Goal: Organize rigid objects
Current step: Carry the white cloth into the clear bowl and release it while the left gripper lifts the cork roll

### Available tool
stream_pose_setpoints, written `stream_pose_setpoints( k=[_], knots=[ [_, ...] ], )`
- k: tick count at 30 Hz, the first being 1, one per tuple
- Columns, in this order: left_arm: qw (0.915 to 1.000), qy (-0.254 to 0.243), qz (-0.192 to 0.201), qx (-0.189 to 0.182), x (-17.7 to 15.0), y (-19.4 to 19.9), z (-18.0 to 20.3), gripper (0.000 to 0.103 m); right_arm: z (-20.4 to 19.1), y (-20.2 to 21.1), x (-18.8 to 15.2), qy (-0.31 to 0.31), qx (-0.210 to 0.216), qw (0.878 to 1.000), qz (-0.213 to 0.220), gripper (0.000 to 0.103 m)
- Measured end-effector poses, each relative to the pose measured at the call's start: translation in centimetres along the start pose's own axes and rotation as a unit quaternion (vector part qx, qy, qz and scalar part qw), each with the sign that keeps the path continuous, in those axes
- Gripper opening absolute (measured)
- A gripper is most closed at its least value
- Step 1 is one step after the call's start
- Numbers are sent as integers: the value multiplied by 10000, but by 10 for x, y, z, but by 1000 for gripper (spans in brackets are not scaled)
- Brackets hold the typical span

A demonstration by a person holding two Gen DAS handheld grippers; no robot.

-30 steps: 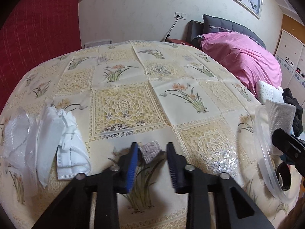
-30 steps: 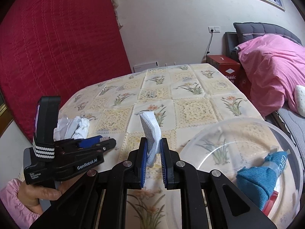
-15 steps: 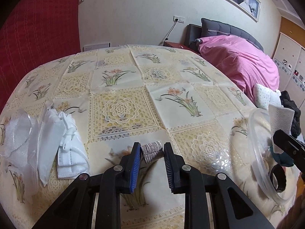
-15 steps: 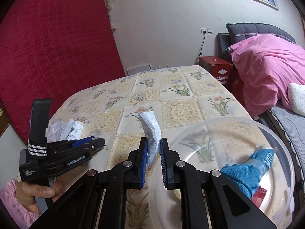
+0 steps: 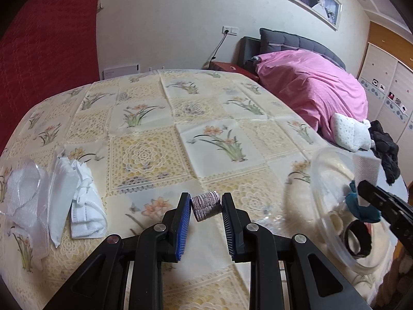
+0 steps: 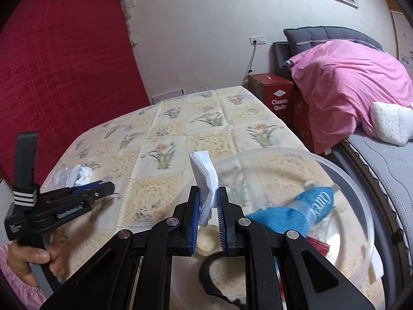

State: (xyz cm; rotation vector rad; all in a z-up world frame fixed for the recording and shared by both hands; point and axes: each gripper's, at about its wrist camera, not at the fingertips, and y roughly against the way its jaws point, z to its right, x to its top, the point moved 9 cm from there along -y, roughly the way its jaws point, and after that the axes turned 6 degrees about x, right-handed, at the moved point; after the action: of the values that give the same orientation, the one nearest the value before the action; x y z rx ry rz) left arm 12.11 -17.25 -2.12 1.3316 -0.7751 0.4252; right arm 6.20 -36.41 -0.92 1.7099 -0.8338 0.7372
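My left gripper (image 5: 206, 210) has its jaws closed onto a small grey-purple knitted roll (image 5: 206, 205) at the fingertips, just above the floral tablecloth (image 5: 144, 155). My right gripper (image 6: 208, 206) is shut on a white mesh pad (image 6: 205, 178) and holds it over the near rim of the clear plastic bowl (image 6: 361, 188). The bowl holds a blue cloth pouch (image 6: 291, 214), a black ring (image 6: 206, 268) and a red item. In the left wrist view the bowl (image 5: 317, 170) and the white pad (image 5: 366, 170) show at the right.
White folded cloths (image 5: 85, 201) and clear plastic wrap (image 5: 23, 191) lie at the table's left. A pink-covered bed (image 6: 348, 82) and a red box (image 6: 273, 95) stand to the right of the table. A red quilted panel (image 6: 64, 64) hangs at the left.
My left gripper has closed its jaws in on the knitted roll. My right gripper has moved right with the white pad, to over the bowl.
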Motion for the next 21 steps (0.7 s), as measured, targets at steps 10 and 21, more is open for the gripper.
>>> stream_pose_setpoints(
  k=[10,21],
  knots=[
    [9998,-96,53,-179,0,10,20,26,21,3,-5,-261,-203,9995,-21,22],
    [9986,-360,52,-383,-3,14,49,26,37,19,-6,-409,-328,9985,187,35]
  ],
)
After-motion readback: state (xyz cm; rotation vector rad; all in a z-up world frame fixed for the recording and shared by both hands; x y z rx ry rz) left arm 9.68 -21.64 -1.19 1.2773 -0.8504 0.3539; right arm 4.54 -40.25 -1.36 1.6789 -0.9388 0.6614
